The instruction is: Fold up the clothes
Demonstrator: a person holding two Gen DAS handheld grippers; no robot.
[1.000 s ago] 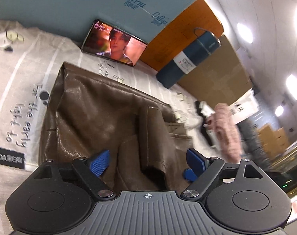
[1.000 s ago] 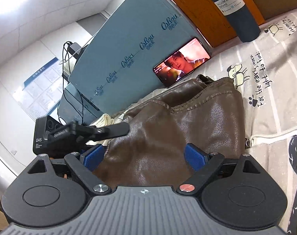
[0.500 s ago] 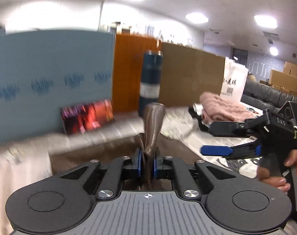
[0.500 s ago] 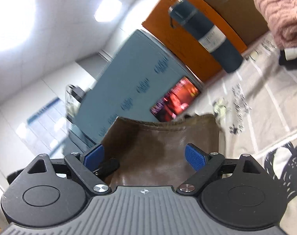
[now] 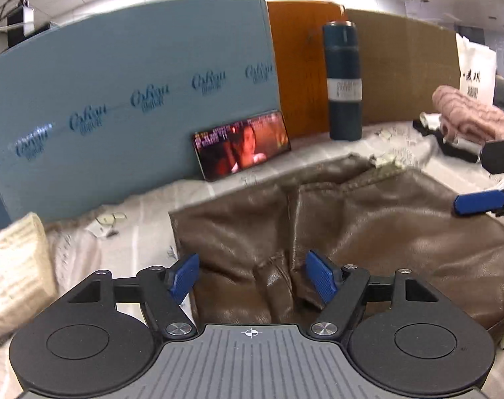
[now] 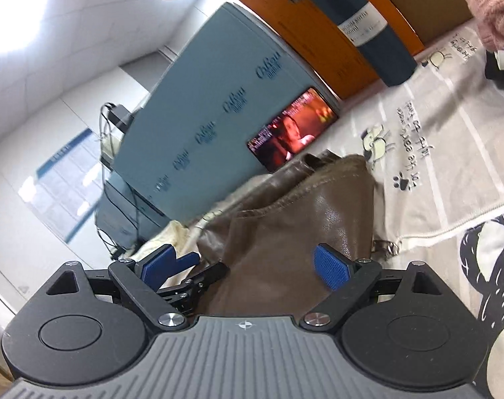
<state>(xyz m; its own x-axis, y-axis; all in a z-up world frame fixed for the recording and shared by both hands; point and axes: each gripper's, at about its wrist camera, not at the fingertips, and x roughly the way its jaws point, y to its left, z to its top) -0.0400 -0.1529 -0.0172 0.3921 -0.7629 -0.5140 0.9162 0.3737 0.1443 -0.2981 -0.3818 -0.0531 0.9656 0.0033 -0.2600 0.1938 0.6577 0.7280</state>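
Note:
A brown leather garment lies folded on the printed white bedsheet. My left gripper is open just above its near edge, with a leather fold between the blue pads, not pinched. My right gripper is open over the same garment, holding nothing. A blue pad of the right gripper shows at the right edge of the left wrist view. The left gripper's fingers show low left in the right wrist view.
A phone playing video leans on a blue foam board. A dark blue bottle stands by an orange panel. A pink knit lies at the right, a cream knit at the left.
The left gripper, open a second ago, shut on a raised leather fold half a second ago, and has let it go and opened. The garment lies flat again. The right gripper stayed open.

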